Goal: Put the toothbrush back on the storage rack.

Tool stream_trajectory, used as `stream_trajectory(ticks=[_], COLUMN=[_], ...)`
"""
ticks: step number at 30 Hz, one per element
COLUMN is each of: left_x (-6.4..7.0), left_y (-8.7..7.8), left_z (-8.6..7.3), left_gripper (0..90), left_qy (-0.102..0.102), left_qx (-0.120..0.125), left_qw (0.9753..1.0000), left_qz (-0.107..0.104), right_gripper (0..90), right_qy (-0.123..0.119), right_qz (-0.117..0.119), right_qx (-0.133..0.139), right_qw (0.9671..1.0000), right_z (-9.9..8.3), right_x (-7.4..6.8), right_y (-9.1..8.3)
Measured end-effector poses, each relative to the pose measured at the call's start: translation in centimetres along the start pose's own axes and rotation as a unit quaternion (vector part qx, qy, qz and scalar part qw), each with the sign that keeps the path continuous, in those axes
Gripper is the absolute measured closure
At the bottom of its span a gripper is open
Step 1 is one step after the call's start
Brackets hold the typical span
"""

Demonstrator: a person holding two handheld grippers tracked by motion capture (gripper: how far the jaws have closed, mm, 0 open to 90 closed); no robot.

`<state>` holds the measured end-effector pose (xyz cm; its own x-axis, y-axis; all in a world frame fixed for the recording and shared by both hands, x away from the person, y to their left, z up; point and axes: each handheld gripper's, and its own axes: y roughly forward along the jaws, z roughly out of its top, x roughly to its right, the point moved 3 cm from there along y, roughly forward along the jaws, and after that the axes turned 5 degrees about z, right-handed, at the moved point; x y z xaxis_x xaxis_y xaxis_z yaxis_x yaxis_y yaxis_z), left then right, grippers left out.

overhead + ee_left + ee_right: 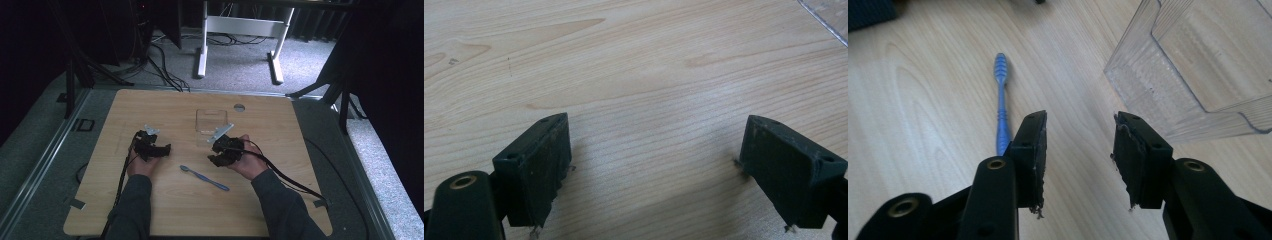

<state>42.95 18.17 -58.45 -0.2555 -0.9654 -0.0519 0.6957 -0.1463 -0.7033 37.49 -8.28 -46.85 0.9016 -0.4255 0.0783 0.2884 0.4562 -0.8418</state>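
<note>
A blue toothbrush (205, 177) lies flat on the wooden table (165, 107) between the two hands, near the front. In the right gripper view the toothbrush (1001, 100) runs away from the left jaw, partly hidden behind it. A clear plastic container (211, 121) stands behind the hands; in the right gripper view the container (1198, 65) is just beyond the right jaw. My left gripper (160, 149) is open, its jaws wide apart over bare wood (656, 125). My right gripper (216, 159) is open too, with nothing between its jaws (1081, 120).
A small round grey cap (239, 107) is set in the table near its far edge. A corner of the clear container (824, 15) shows at the top right of the left gripper view. Cables trail from both grippers toward the table's front. Desk legs stand on the carpet beyond.
</note>
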Motion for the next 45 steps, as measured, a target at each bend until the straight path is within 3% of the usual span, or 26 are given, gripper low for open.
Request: stream_trajectory(ticks=[2,11,26,45], left_x=[0.0,0.0,0.0,0.0], left_y=[0.0,0.0,0.0,0.0], left_z=[0.0,0.0,0.0,0.0], left_gripper=[13.3,13.3,13.3,13.3], left_qy=[0.000,0.000,0.000,0.000], left_qx=[0.000,0.000,0.000,0.000], left_qw=[1.0000,1.0000,1.0000,1.0000], left_qz=[0.000,0.000,0.000,0.000], right_gripper=[58.3,59.9,66.3,68.1], right_qy=[0.004,-0.005,0.005,0.001], right_qz=[0.019,0.026,0.042,0.064], right_qx=[-0.004,-0.017,-0.052,-0.092], right_qw=[0.9998,0.9995,0.9977,0.9937], right_z=[0.6,1.9,2.1,2.0], right_x=[-0.2,-0.8,-0.9,-1.5], right_y=[0.3,1.4,3.5,5.0])
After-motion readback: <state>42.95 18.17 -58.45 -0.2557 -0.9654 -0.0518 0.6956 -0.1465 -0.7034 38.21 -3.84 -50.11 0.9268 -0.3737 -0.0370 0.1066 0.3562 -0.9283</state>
